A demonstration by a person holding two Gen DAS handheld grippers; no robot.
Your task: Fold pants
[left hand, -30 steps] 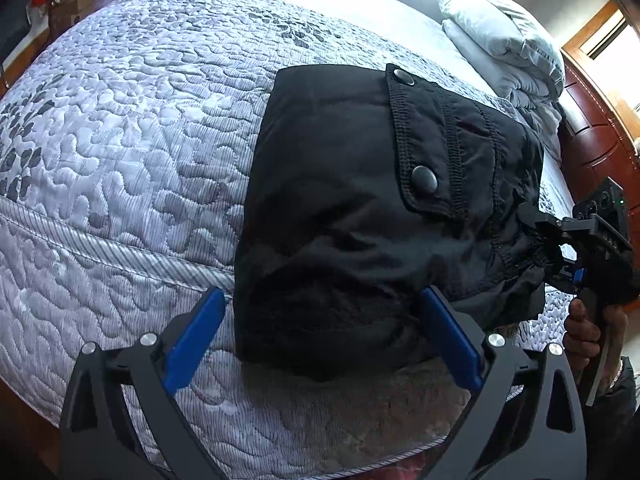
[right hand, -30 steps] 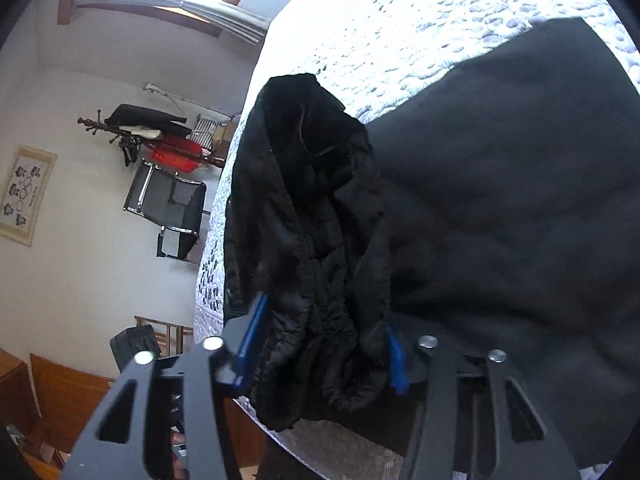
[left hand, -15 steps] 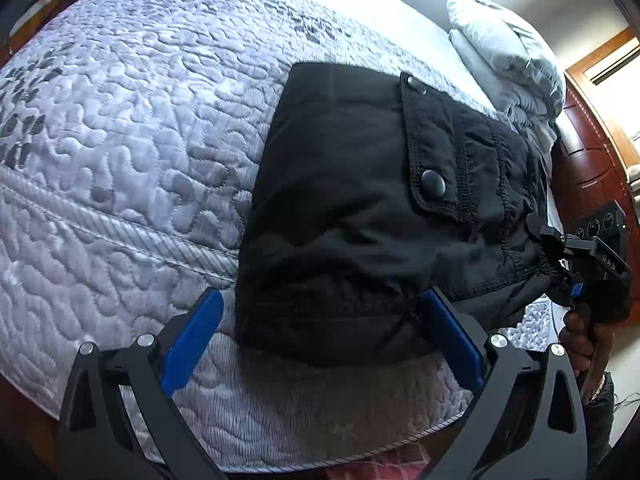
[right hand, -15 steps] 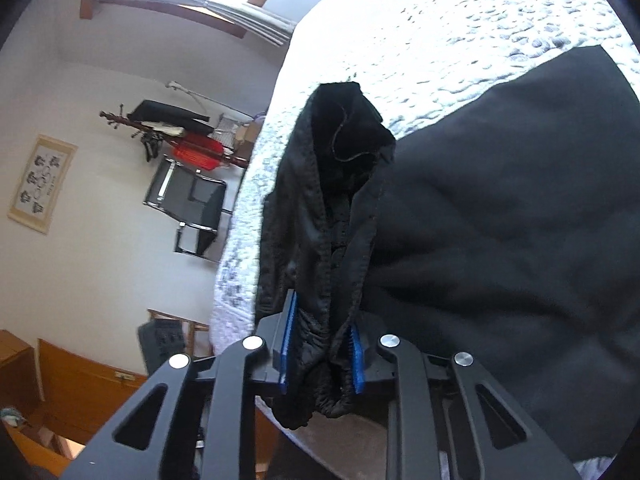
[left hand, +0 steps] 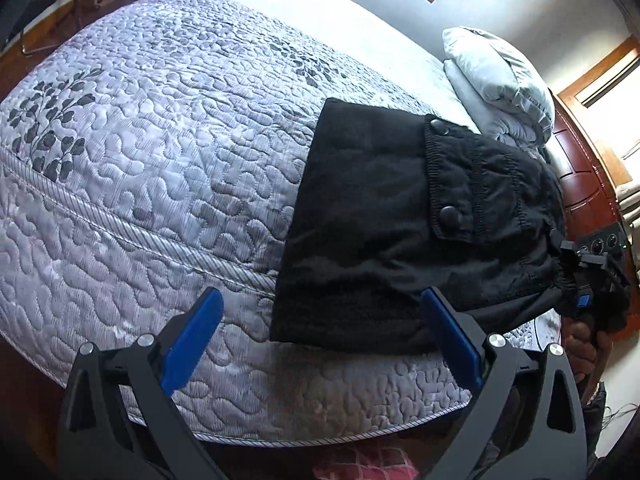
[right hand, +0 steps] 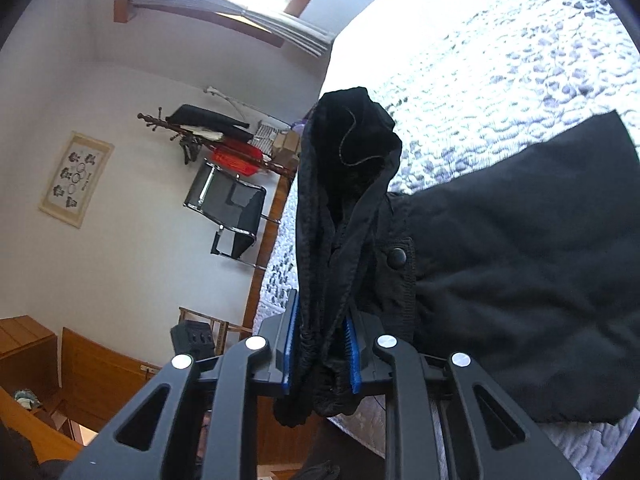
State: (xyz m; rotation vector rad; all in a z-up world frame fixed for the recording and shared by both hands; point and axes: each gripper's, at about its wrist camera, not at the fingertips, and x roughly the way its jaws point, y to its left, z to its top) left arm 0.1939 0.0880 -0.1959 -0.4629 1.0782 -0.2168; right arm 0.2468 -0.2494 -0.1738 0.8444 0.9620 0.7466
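Since a second ago, my right gripper [right hand: 320, 350] has gone from loosely bracketing the bunched waistband to pinching it tight between its blue pads, and my left gripper [left hand: 320, 334] has drawn back from the pants [left hand: 400, 240], whose near hem now lies clear of the fingers instead of between them. From the left wrist view I see the left gripper spread wide and holding nothing, hovering low over the near edge of the bed [left hand: 160, 160], with its right finger just reaching the hem's corner. The pants lie folded into a compact black block near that edge, toward the bed's right corner, with the snap-button pocket flap facing up. At the block's right end the gathered waistband is lifted off the quilt and clamped by the right gripper [left hand: 580, 280], which a hand [left hand: 582, 344] grips from below at the bed's side. From the right wrist view the clamped cloth stands up in a crumpled column above the fingers, while the rest of the pants [right hand: 520, 280] spreads flat across the quilt. Pillows [left hand: 500, 84] sit at the far right corner.
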